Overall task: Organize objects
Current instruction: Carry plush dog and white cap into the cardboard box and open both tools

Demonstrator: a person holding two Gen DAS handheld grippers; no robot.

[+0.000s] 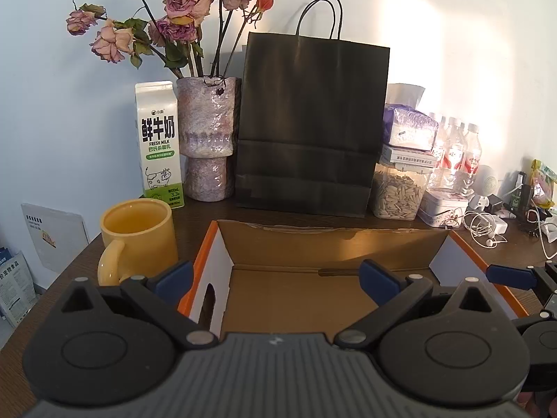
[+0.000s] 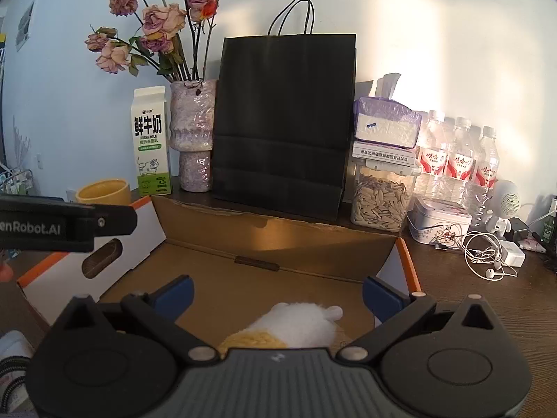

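An open cardboard box with orange-edged white flaps sits on the dark wooden table; it also shows in the right wrist view. My left gripper is open and empty above the box's near part. My right gripper is open over the box. A white and yellow plush toy lies in the box just below and between its fingers, not gripped. A yellow mug stands left of the box. The left gripper's body shows at the left of the right wrist view.
Along the wall stand a milk carton, a vase of dried roses, a black paper bag, a seed jar under tissue packs, water bottles, a tin, and tangled earphones and chargers.
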